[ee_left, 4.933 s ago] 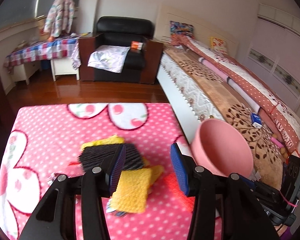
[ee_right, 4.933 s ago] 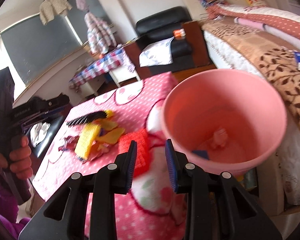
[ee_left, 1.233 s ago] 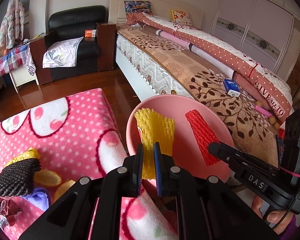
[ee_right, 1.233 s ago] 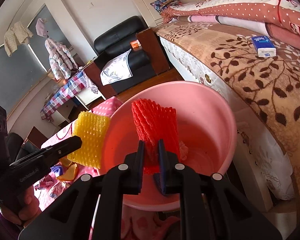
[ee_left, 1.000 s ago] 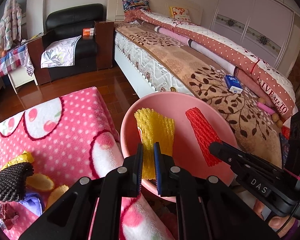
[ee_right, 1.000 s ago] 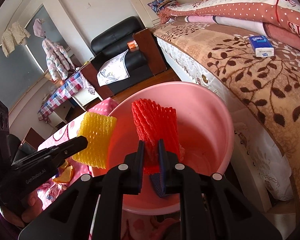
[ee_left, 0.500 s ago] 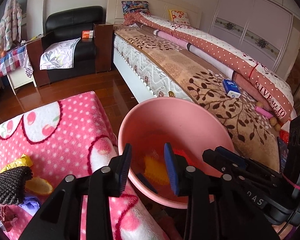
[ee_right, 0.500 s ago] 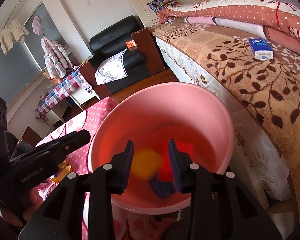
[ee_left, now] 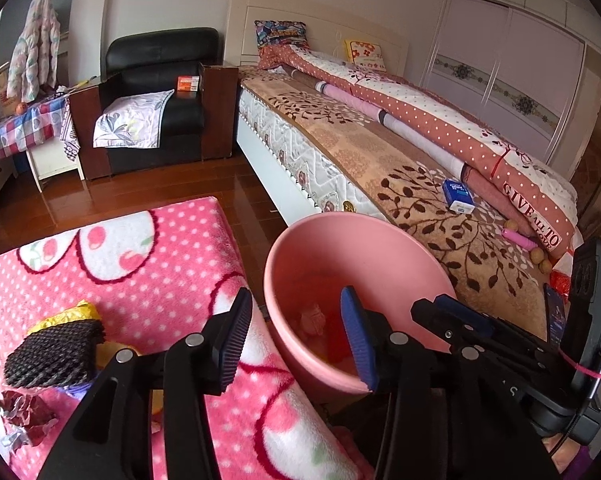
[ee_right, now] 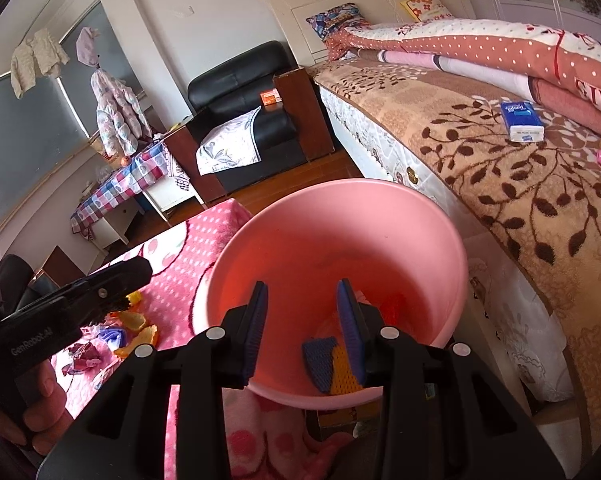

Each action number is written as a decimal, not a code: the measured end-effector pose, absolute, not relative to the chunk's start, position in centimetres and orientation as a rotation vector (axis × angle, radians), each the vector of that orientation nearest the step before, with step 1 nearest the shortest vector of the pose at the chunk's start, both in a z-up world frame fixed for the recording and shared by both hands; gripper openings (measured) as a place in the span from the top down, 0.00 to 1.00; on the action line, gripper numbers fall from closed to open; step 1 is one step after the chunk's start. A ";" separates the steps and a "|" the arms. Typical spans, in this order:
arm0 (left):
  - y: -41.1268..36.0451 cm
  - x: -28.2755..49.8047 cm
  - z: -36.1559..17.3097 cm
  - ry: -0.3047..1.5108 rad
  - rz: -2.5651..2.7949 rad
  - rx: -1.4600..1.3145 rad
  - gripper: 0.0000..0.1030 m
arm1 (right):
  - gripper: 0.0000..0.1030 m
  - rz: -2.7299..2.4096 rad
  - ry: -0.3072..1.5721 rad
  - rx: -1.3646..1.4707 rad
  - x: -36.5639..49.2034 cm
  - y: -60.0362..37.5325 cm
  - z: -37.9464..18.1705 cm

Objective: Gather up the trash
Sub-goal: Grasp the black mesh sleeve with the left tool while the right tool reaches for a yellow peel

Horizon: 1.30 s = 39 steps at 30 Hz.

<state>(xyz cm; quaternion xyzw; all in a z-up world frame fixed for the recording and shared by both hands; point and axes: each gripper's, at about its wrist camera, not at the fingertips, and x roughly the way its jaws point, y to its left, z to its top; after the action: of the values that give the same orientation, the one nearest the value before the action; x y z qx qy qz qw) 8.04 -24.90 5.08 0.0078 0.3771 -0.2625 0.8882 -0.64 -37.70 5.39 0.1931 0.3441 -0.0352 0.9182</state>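
A pink bucket point(ee_left: 404, 256) stands beside the pink dotted table point(ee_left: 148, 264); it also shows in the right wrist view point(ee_right: 380, 216). Inside it lie red, yellow and blue foam nets point(ee_right: 336, 364). My left gripper point(ee_left: 296, 336) is open and empty over the bucket's near rim. My right gripper point(ee_right: 302, 320) is open and empty above the bucket. A black foam net point(ee_left: 56, 354), orange peel point(ee_right: 136, 320) and crumpled wrappers point(ee_left: 24, 410) lie on the table.
A bed point(ee_left: 400, 152) with a brown leaf blanket runs along the right, with a blue tissue pack point(ee_left: 456, 196) on it. A black armchair point(ee_left: 156, 92) stands at the far wall. Wooden floor point(ee_left: 140, 184) lies beyond the table.
Both grippers opened. The yellow foam net dropped from the left and the red one from the right into the bucket. The left gripper has drawn back toward the table.
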 end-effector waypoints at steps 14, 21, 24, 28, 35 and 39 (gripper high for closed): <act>-18.3 4.9 6.8 0.755 -0.475 -0.023 0.53 | 0.64 -0.004 0.688 0.352 -2.0 -33.7 7.1; -15.0 4.1 7.1 0.747 -0.424 -0.042 0.53 | 0.64 0.035 0.691 0.331 -2.0 -32.0 7.5; -13.6 4.0 6.9 0.751 -0.397 -0.045 0.53 | 0.64 0.048 0.697 0.326 -2.0 -31.5 7.5; -11.8 3.8 6.6 0.755 -0.363 -0.051 0.53 | 0.64 0.065 0.707 0.321 -1.8 -30.9 7.3; -9.0 3.4 6.3 0.760 -0.305 -0.058 0.53 | 0.64 0.096 0.717 0.310 -1.6 -30.0 7.1; -7.2 3.1 6.3 0.758 -0.266 -0.059 0.53 | 0.64 0.118 0.723 0.305 -1.5 -29.3 6.9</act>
<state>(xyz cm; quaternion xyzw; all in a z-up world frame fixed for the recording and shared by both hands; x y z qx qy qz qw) 3.09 -7.24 6.30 -0.0288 0.3686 -0.1294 0.9201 -1.54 -29.28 6.89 0.1487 0.3520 0.0573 0.9223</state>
